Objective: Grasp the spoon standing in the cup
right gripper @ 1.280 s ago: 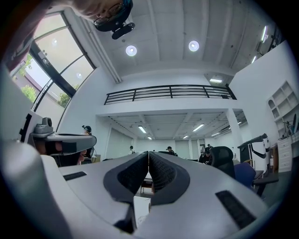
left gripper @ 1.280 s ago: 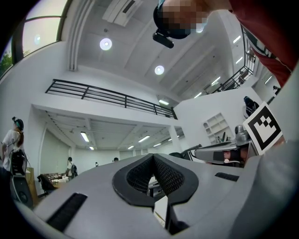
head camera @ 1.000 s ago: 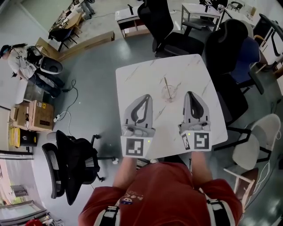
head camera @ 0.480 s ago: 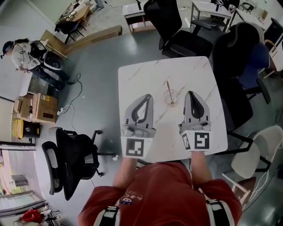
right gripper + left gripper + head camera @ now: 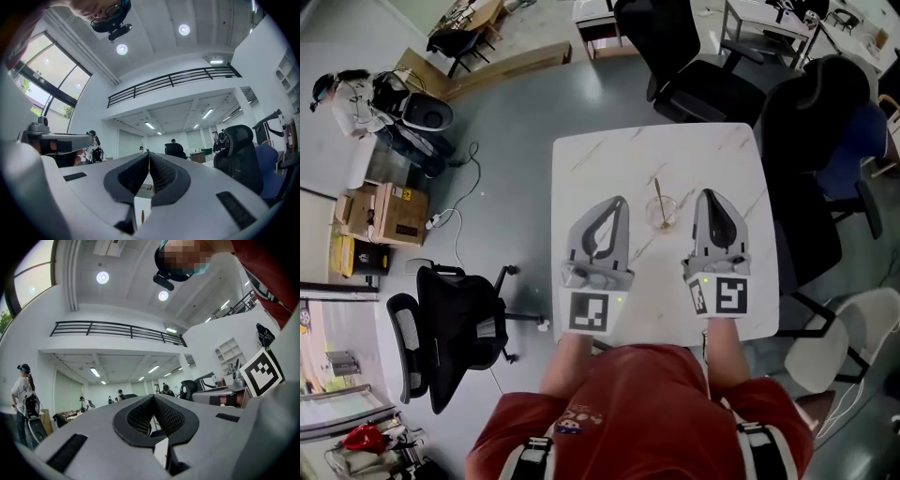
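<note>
Between the two grippers on the white counter (image 5: 581, 159), the spoon (image 5: 657, 195) stood in the clear cup (image 5: 664, 217), untouched. The left gripper (image 5: 619, 204) and right gripper (image 5: 710, 198) flanked it, both with fingers pressed together and empty. It looked like the approach step. Next, one gripper would need to spread its fingers and reach the spoon's handle.

Grey floor (image 5: 516, 141), black office chair (image 5: 455, 328), marble table (image 5: 600, 169)

Closed, empty, parallel: left tongs (image 5: 621, 201), right tongs (image 5: 707, 194).

Spoon (image 5: 657, 195) in cup (image 5: 664, 216) on table (image 5: 600, 169)
</note>
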Motion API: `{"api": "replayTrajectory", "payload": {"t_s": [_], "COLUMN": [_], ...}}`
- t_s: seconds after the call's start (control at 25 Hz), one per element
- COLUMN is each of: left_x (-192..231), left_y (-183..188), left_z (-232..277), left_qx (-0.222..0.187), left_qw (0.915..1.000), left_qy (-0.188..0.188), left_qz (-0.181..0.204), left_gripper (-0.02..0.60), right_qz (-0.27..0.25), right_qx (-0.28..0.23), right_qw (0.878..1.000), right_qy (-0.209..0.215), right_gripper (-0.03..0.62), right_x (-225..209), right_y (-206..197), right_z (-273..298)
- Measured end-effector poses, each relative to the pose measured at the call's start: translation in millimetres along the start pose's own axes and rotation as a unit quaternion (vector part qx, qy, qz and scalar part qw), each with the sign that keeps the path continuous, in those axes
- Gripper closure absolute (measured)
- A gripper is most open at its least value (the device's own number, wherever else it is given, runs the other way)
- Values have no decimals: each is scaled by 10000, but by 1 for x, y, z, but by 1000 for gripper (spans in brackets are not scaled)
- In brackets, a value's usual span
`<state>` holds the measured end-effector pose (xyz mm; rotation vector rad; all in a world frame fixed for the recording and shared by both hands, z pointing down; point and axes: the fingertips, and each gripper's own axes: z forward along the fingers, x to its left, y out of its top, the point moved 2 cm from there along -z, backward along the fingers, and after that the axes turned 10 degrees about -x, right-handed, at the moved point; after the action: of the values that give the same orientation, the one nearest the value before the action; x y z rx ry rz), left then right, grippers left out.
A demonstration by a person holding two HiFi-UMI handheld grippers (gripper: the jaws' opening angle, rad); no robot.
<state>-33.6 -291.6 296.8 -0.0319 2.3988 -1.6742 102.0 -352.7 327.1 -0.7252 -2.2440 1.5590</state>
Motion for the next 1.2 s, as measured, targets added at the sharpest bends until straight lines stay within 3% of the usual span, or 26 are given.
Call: {"api": "replayTrajectory", "payload": {"t_s": [0.44, 1.2], "left_x": [-1, 39], "left_y": [-22, -88], "left_z": [12, 13], "left_qx": [288, 671], "left_qw": [9994, 9971], "left_qy": [159, 26], "left_qz": [68, -366], "left_gripper": [572, 572], "right_qz": [178, -33], "right_qx": [252, 913], "right_qw": [9994, 9957], "right_qy": [157, 141], "right_gripper": [580, 579], "right_x": [-14, 13], "right_y": [-29, -99], "right_z": [16, 53]}}
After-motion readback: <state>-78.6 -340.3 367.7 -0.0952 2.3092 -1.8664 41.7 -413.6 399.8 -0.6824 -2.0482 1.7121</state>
